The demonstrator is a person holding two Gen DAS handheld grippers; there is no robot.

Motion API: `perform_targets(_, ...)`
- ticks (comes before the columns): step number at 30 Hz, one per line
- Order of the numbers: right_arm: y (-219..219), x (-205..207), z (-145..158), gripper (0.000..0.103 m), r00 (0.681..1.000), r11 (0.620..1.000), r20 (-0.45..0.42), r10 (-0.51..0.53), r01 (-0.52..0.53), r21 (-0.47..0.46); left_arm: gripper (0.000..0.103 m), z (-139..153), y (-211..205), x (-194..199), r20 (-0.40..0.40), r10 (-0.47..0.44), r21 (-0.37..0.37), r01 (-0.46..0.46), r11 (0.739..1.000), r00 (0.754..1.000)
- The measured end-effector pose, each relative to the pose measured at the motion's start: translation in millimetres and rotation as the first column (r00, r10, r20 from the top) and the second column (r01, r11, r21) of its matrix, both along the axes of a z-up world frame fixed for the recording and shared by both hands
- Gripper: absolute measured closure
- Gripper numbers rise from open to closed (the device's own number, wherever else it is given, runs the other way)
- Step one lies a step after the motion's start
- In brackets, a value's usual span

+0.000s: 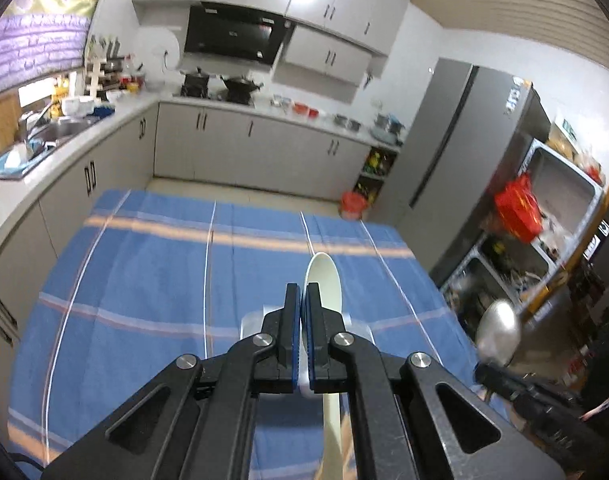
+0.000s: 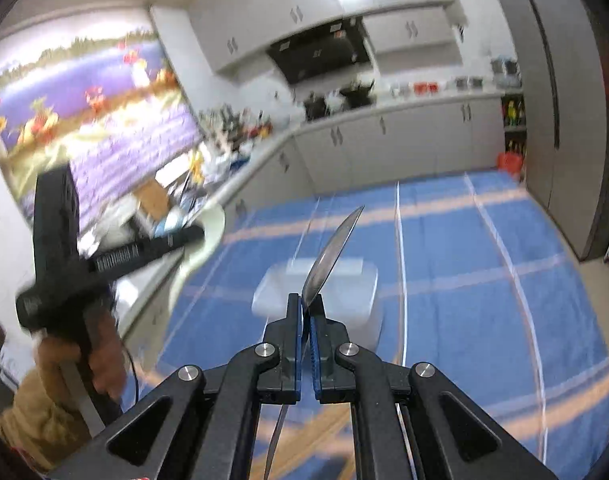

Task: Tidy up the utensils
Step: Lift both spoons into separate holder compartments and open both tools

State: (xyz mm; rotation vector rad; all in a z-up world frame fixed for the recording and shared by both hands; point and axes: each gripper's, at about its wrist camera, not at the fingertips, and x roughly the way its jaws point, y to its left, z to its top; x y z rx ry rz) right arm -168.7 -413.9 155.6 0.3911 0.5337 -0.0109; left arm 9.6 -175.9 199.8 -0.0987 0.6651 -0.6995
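Left hand-held gripper (image 1: pixel 303 292): jaws closed on a white spoon (image 1: pixel 323 280), pinching it at the neck; the bowl sticks out past the fingertips, the handle runs back under the gripper body.
White spoon, other view: seen from the right wrist camera at the left, its pale bowl (image 2: pixel 210 228) beyond the black left hand-held gripper (image 2: pixel 196 234), raised well above the surface.
Right hand-held gripper (image 2: pixel 306 304): jaws closed on a metal spoon (image 2: pixel 332 254), gripped at the neck; the bowl points up and away, edge-on, the thin handle trails down below the fingers.
Metal spoon, other view: its bowl (image 1: pixel 497 330) shows blurred at the right edge of the left wrist view, held in the air beside the surface.
Container (image 2: pixel 316 294): a translucent white box on the surface, directly beyond the right gripper's fingertips; in the left wrist view only its edges (image 1: pixel 251 322) peek out either side of the fingers.
Surface (image 1: pixel 152 272): covered with a blue cloth with orange and white stripes.
Person's hand (image 2: pixel 100 364): wrapped around the left gripper's handle, lower left of the right wrist view.
Background: kitchen cabinets (image 1: pixel 260 136), a grey fridge (image 1: pixel 460 152).
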Motion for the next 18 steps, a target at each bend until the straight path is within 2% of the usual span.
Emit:
perform_targets(4,-13,41,17,0.099,0.995,0.997,0.055,-0.077,0.078,-0.011,0.101,2,-22,36,0.038,0.047,-0.038,-0.046,0.998,0.998)
perform_targets(8,-17,81,17,0.099,0.987,0.982,0.072,-0.145,0.152,-0.112,0.101,-8,-44,65,0.074,0.088,-0.057,-0.083,0.995,0.993)
perform_targets(12,-20,116,-1,0.099,0.981,0.966,0.054,-0.186,0.192,-0.174,0.101,-30,-63,90,0.07,0.097,-0.06,-0.093,0.994,0.993)
perform_targets(18,-31,140,-34,0.099,0.977,0.961,0.003,-0.215,0.213,-0.177,0.101,-66,-73,106,0.061,0.109,-0.028,-0.107,0.994,0.992)
